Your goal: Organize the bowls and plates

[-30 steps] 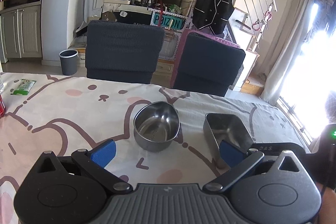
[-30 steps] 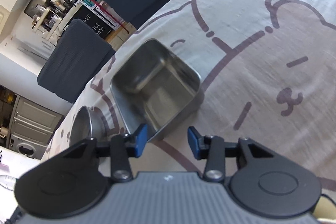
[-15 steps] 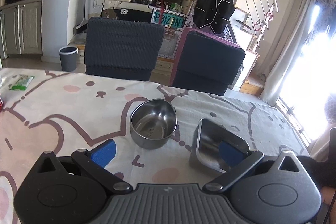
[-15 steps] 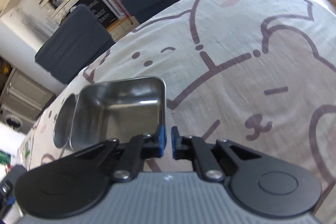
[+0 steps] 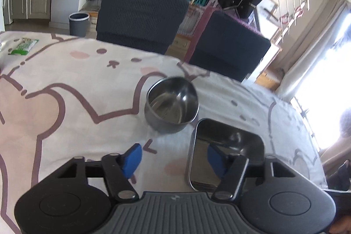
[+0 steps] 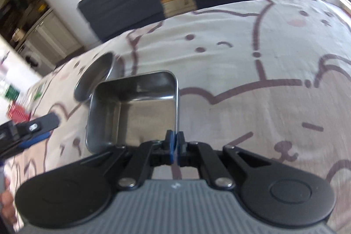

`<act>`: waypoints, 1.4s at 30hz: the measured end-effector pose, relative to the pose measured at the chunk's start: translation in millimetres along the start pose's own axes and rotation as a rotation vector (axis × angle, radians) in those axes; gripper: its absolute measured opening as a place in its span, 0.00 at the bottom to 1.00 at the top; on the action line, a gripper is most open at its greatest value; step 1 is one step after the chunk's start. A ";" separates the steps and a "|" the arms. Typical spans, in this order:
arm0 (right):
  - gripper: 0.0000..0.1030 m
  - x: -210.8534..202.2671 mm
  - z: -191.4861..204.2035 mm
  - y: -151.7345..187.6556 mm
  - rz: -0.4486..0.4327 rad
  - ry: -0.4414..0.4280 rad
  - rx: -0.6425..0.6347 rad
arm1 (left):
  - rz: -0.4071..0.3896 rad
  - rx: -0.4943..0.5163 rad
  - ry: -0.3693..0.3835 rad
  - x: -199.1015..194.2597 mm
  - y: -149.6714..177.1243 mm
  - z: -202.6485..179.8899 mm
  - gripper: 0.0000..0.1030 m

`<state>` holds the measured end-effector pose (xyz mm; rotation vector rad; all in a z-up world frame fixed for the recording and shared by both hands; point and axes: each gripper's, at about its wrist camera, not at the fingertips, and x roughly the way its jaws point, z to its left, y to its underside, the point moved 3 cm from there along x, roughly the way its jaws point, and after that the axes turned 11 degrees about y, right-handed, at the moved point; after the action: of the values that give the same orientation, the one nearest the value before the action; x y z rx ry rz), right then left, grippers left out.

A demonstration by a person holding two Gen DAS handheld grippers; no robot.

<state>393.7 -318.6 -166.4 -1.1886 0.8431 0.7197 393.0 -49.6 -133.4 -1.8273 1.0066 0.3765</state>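
My right gripper (image 6: 174, 142) is shut on the near rim of a rectangular steel container (image 6: 131, 106) and holds it tilted above the bear-print tablecloth (image 6: 252, 84). A round steel bowl (image 5: 172, 103) stands on the cloth just behind it, also visible as the round bowl (image 6: 96, 76) in the right wrist view. My left gripper (image 5: 174, 159) is closing. The left rim of the container (image 5: 226, 150) lies between its blue pads, which do not press on it. Its left finger (image 6: 42, 123) shows at the left of the right wrist view.
Two dark chairs (image 5: 140, 16) (image 5: 228, 47) stand at the table's far edge. A green packet (image 5: 24, 45) lies at the far left, and a grey bin (image 5: 79, 23) stands on the floor beyond. A window glares at the right. A hand (image 6: 6, 201) shows at the lower left.
My right gripper shut on the container's rim, rolled and lifted it off the cloth toward the round bowl. My left gripper sank a little and its jaws narrowed.
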 end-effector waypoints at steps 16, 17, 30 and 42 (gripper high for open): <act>0.12 -7.4 -1.1 0.7 0.021 -0.044 0.009 | 0.107 -0.001 0.018 27.3 11.3 -9.1 0.31; 0.12 -7.2 -2.0 0.2 0.001 -0.039 0.016 | 0.109 -0.003 0.016 28.7 12.0 -9.0 0.29; 0.08 8.5 8.0 -3.6 0.010 0.006 0.053 | 0.131 -0.003 0.004 47.2 12.9 -2.7 0.11; 0.04 -8.2 20.2 -3.9 -0.046 0.019 0.000 | 0.073 0.056 0.025 14.0 1.4 -16.4 0.04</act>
<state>396.4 -300.2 -154.4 -1.2128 0.8288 0.6715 397.6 -70.6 -135.4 -1.7527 1.0922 0.3670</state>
